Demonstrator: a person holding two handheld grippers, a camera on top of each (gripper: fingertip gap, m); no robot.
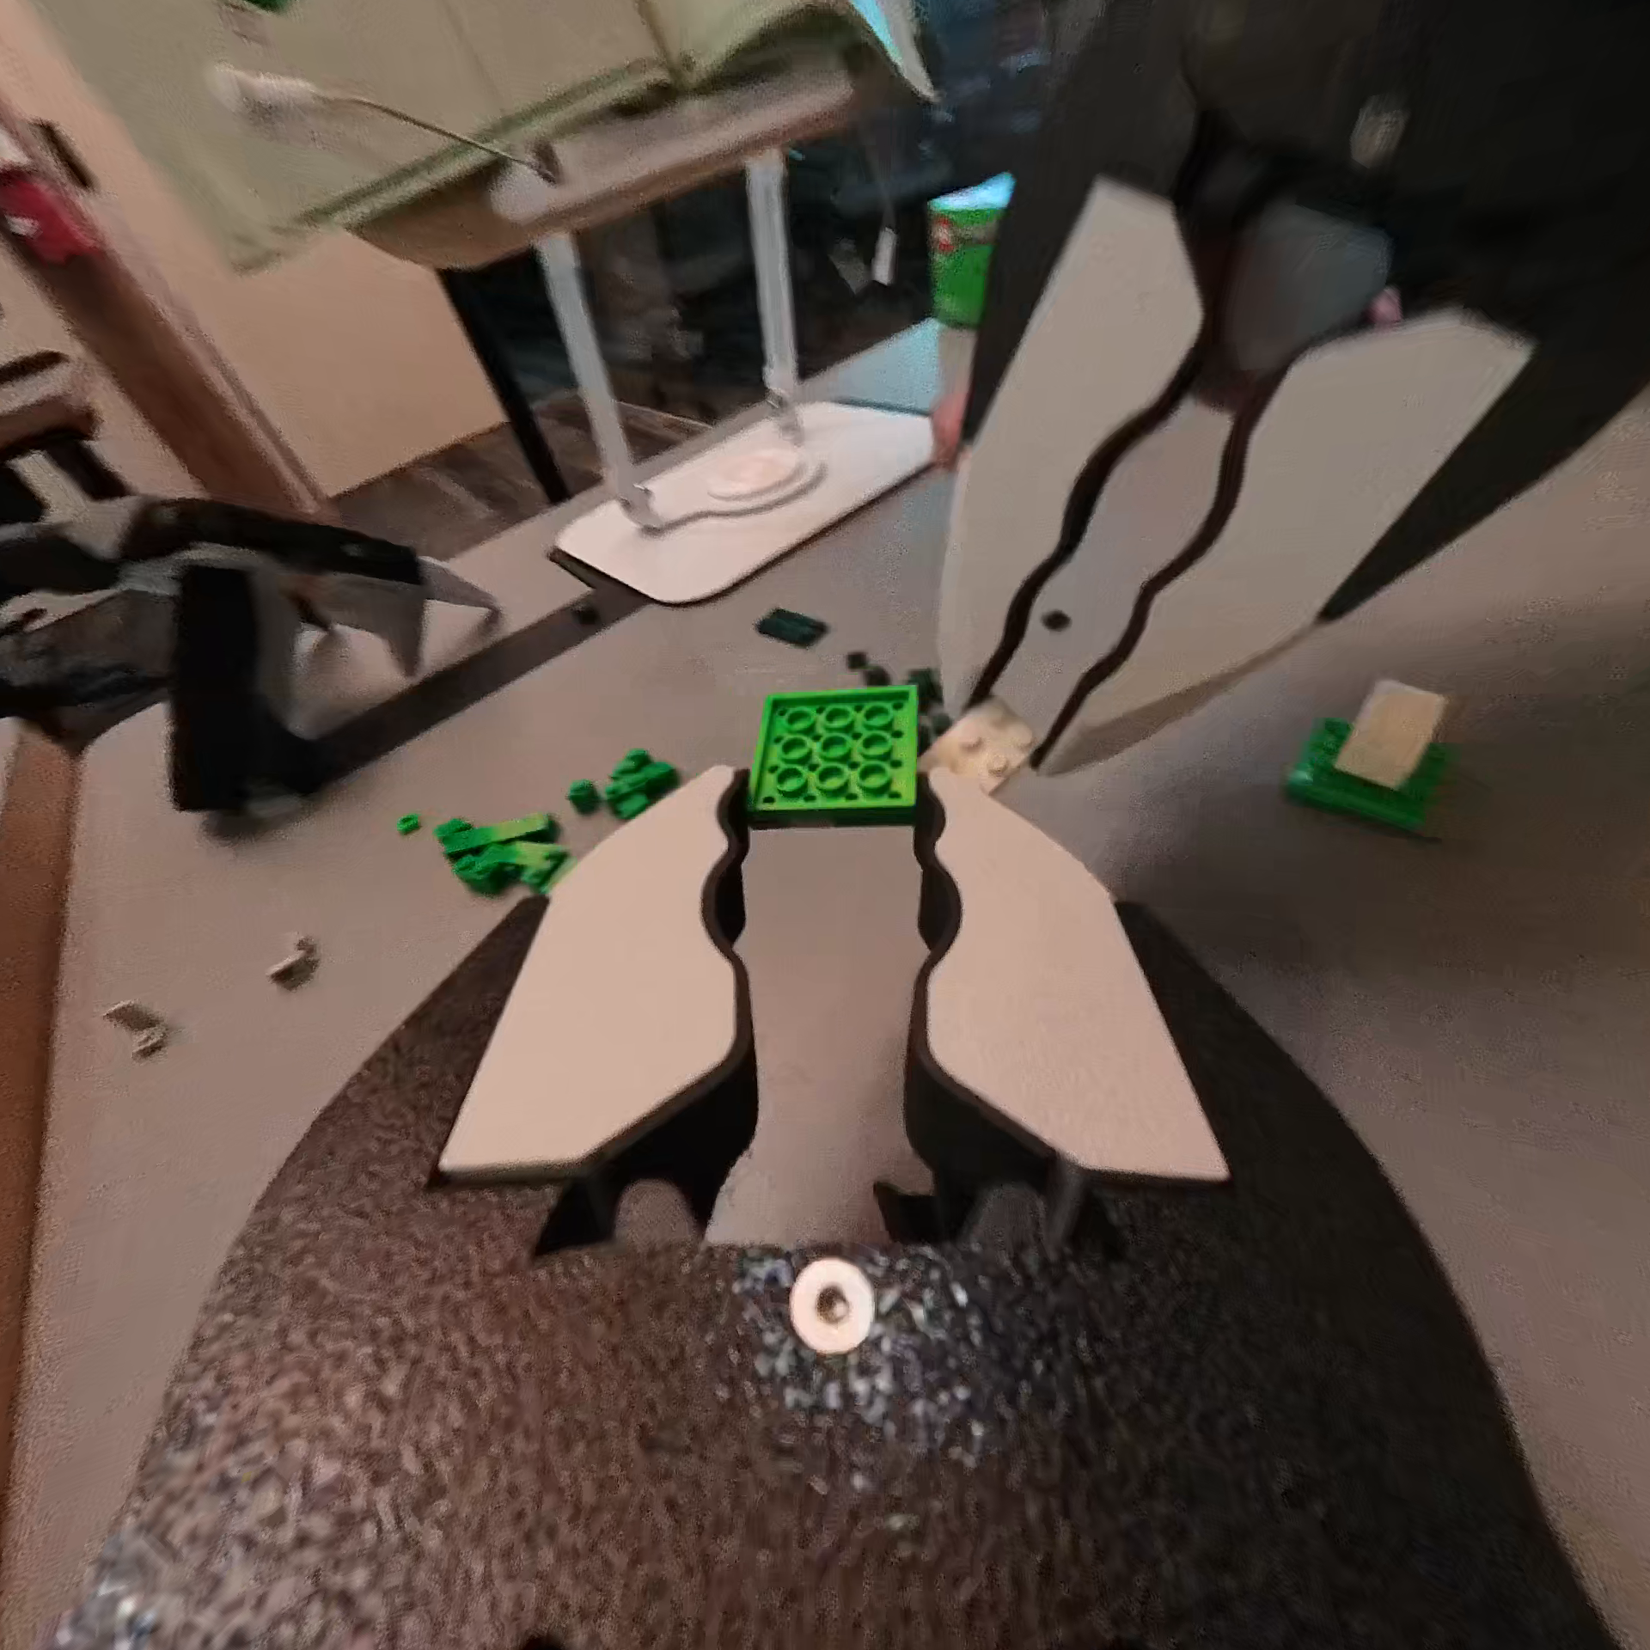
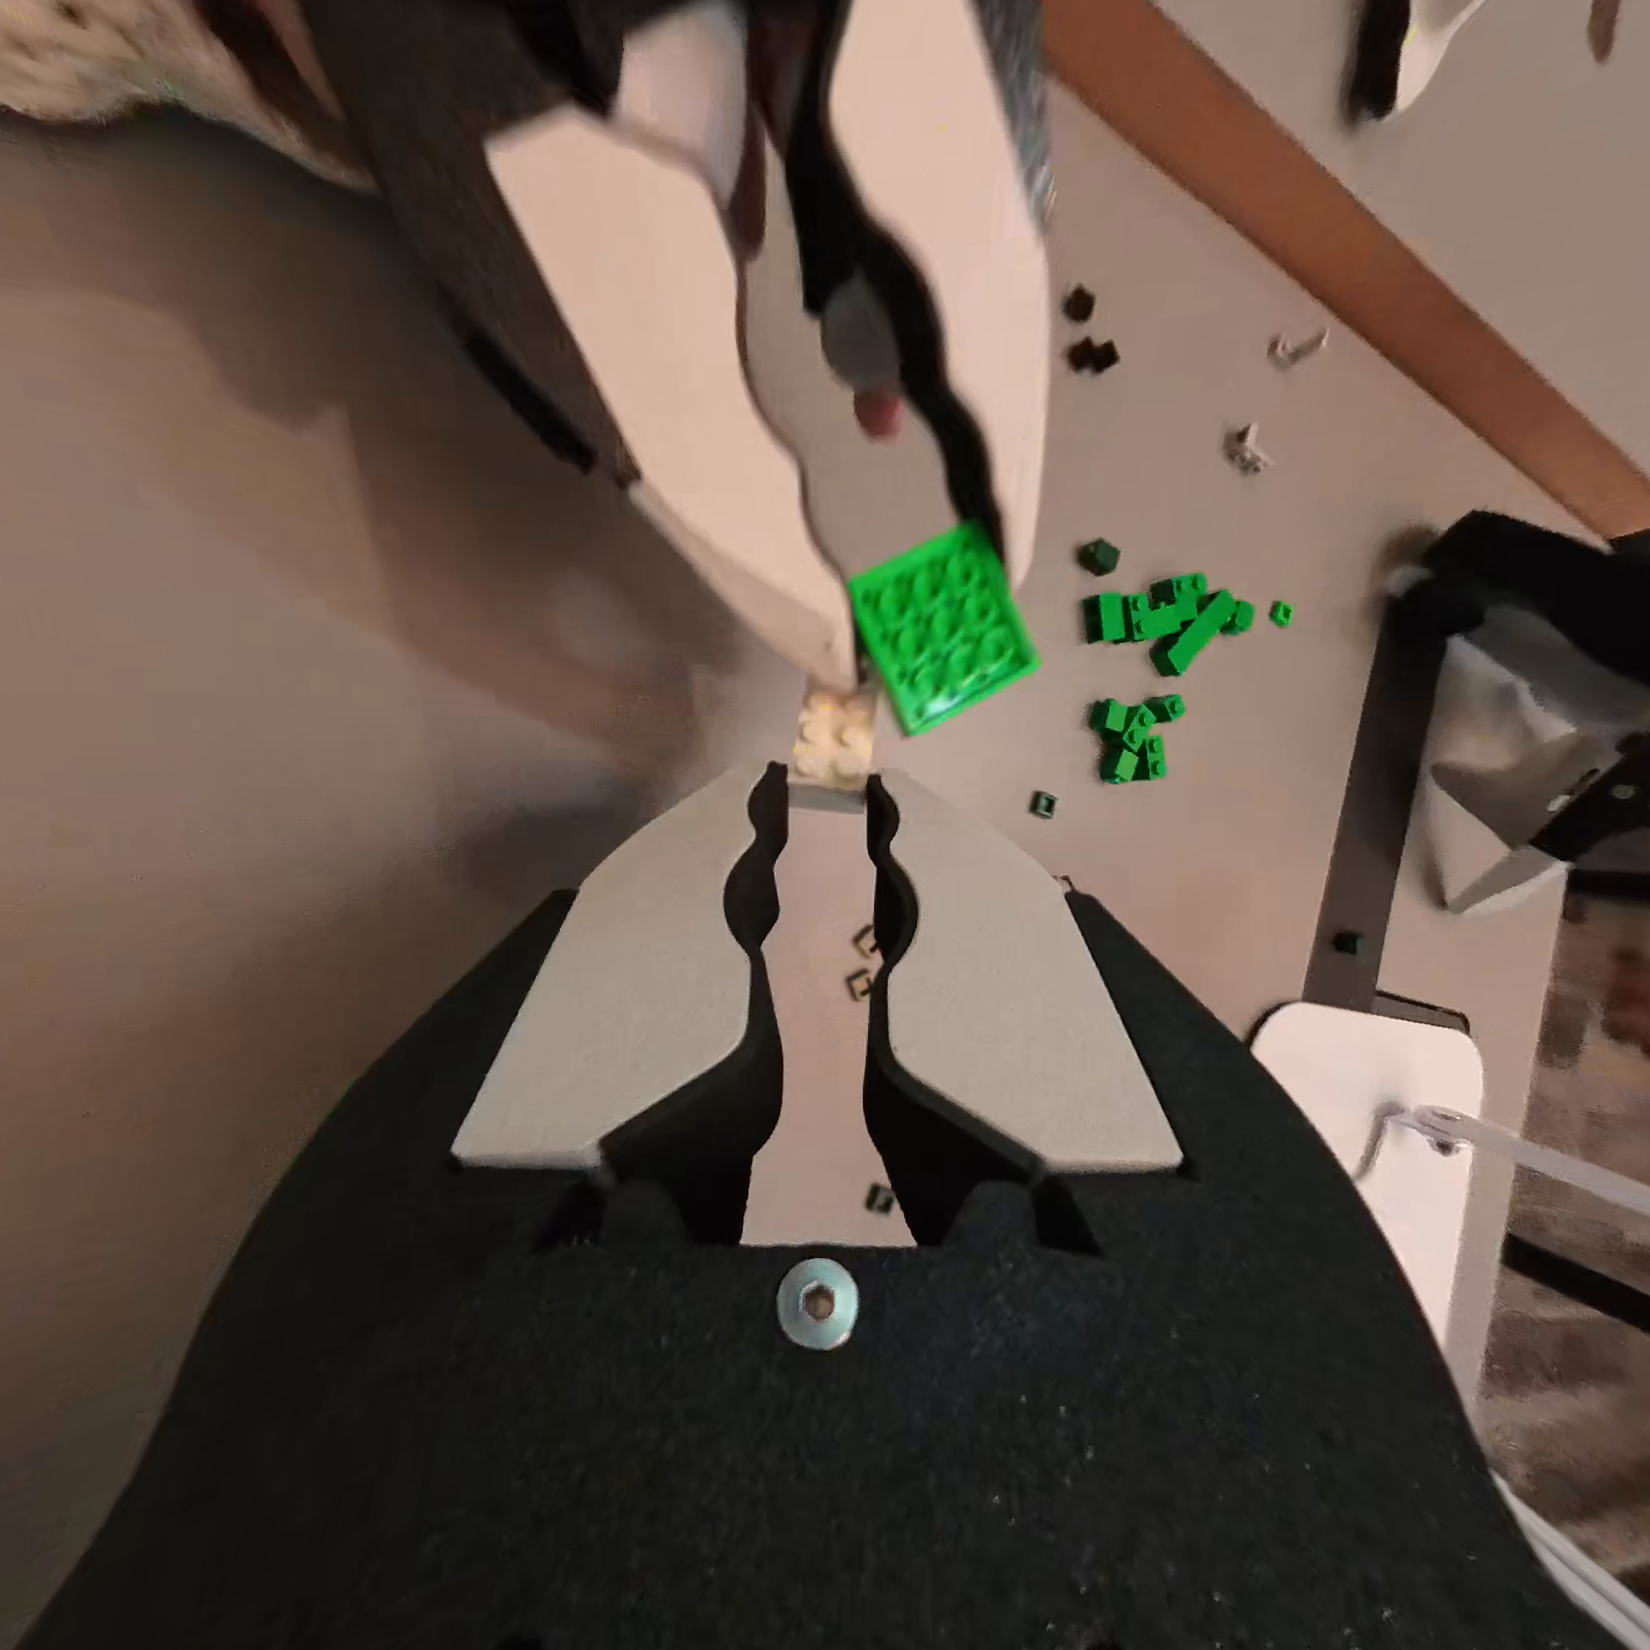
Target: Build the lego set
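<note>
A: What has the left gripper (image 1: 835, 790) got?

B: A bright green square plate (image 1: 837, 759), pinched by one edge between its fingertips. The jaws stand as wide as the plate and no wider, and the plate's hollow underside faces the left wrist camera.

A: And the right gripper (image 2: 826, 786)?

B: Narrower. Its jaws are closed down on a small cream plate (image 2: 835, 737), studs up, held at the very tips. In the left wrist view the same gripper comes in from the upper right, its tips at the cream plate (image 1: 982, 745).

A: How do the two plates sit against each other?

B: The cream one is just beside a corner of the green plate. Whether they touch I cannot tell; the frames are blurred there.

A: What else is around the green plate?

B: On the pale grey surface (image 1: 1250, 937), loose green bricks (image 1: 513, 853) lie near it in a heap, with darker green bits (image 1: 790, 625) beyond it. Well apart from it, past the right gripper, sits a green base with a cream piece on top (image 1: 1370, 772). Two small grey pieces (image 1: 295, 960) lie farther out beyond the heap.

A: The room?

B: A white stand base (image 1: 759, 500) with clear legs stands beyond the plate, and a dark crumpled bag (image 1: 223, 616) off past the brick heap.
</note>
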